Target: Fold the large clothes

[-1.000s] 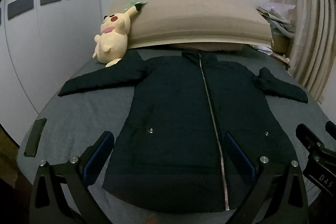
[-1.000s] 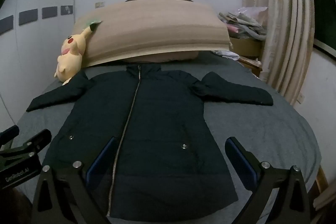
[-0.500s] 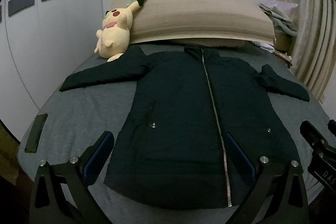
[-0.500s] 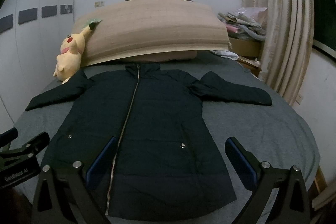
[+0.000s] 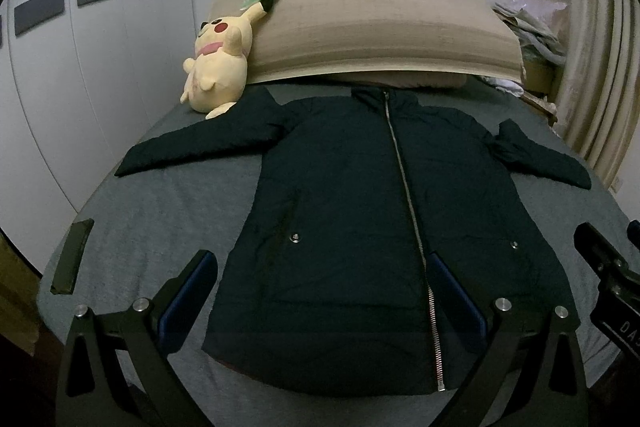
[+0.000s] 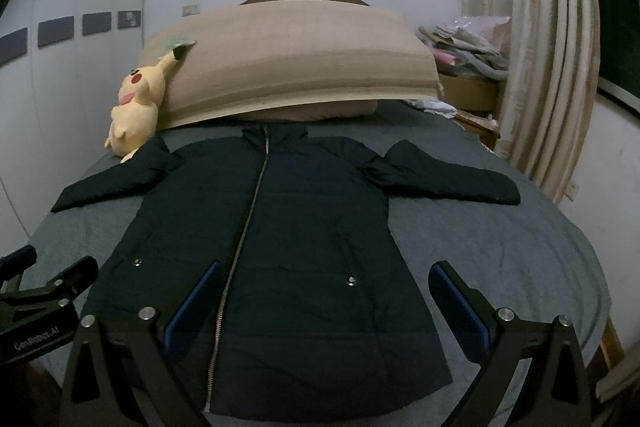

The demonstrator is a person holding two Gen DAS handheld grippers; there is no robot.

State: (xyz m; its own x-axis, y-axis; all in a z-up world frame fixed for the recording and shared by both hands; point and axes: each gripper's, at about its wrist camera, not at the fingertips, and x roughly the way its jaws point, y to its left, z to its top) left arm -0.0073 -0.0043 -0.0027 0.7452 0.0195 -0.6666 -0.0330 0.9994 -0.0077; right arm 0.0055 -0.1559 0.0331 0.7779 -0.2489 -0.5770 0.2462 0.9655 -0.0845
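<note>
While lying flat and face up on the grey bed, zipped to the collar, the dark jacket runs its long axis straight away from both tools: hem nearest, collar far off against the beige pillow. Sleeves spread to either side, the left sleeve reaching toward the yellow plush toy, the right sleeve toward the curtain. Left gripper held low at the foot of the bed, over the left half of the hem, with the zipper close to its right finger. Right gripper held the same way, over the right half of the hem, with the zipper close to its left finger. Both with fingers wide apart, clamping nothing, touching no cloth as far as can be judged. Each tool seen at the edge of the other's view, so side by side, pointing forward along the jacket. Judged from this: each sleeve nearer to the tool of its own side, and well apart from it, so a long reach forward and outward needed before any fold inward. Dark flat object at the left border of the bed, apart from the jacket, not in the way.
</note>
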